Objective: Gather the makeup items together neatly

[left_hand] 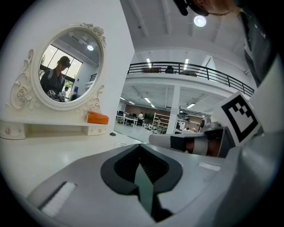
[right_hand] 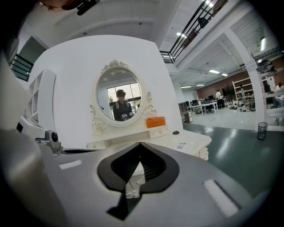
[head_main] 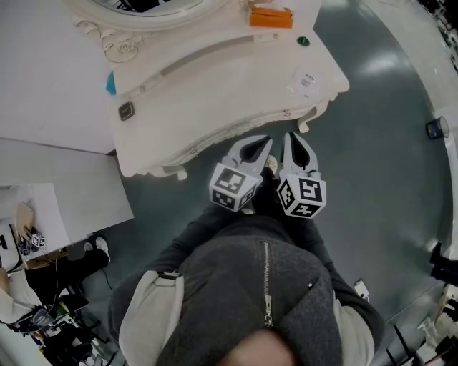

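On the white dressing table lie an orange box on the mirror's shelf, a small green round item, a white printed packet and a dark square compact. My left gripper and right gripper hang side by side just short of the table's near edge, over the floor. Both are shut and hold nothing. The left gripper view shows the shut left gripper, the orange box and the packet. The right gripper view shows the shut right gripper, the orange box and the packet.
An oval mirror in an ornate white frame stands at the table's back against a white wall. Something teal peeks out at the table's left edge. A dark cup stands on the grey-green floor to the right. Another white desk is at the left.
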`<state>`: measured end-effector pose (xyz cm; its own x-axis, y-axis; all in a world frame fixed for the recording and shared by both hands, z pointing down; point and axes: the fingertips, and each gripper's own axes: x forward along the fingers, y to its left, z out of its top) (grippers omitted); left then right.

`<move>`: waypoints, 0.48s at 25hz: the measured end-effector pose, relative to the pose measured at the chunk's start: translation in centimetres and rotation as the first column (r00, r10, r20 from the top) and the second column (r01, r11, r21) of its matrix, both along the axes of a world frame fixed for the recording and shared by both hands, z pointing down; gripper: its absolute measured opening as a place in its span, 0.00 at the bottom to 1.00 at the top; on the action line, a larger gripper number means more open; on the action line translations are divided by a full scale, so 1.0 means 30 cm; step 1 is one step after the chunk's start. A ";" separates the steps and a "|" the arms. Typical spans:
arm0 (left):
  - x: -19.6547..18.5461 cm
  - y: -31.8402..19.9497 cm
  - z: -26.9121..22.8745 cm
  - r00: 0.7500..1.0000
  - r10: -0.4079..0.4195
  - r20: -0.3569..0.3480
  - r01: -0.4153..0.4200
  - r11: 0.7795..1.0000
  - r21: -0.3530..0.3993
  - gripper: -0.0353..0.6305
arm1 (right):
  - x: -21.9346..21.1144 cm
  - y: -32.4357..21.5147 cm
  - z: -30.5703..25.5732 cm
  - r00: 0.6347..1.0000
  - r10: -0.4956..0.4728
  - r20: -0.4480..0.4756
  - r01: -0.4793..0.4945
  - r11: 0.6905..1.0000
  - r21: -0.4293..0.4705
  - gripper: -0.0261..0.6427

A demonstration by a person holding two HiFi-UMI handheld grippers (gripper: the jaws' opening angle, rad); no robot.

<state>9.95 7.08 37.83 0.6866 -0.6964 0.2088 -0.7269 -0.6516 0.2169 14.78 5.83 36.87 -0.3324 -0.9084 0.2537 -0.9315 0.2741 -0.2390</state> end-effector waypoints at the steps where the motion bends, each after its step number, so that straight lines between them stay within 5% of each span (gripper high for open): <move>1: 0.008 -0.022 -0.001 1.000 -0.001 0.000 0.001 1.000 0.000 0.07 | 0.004 -0.023 0.000 1.000 -0.005 -0.001 0.005 1.000 -0.002 0.04; 12: 0.067 -0.277 0.010 1.000 -0.019 -0.019 0.018 0.999 -0.033 0.07 | 0.031 -0.285 0.016 0.998 -0.063 -0.007 0.063 0.998 -0.026 0.04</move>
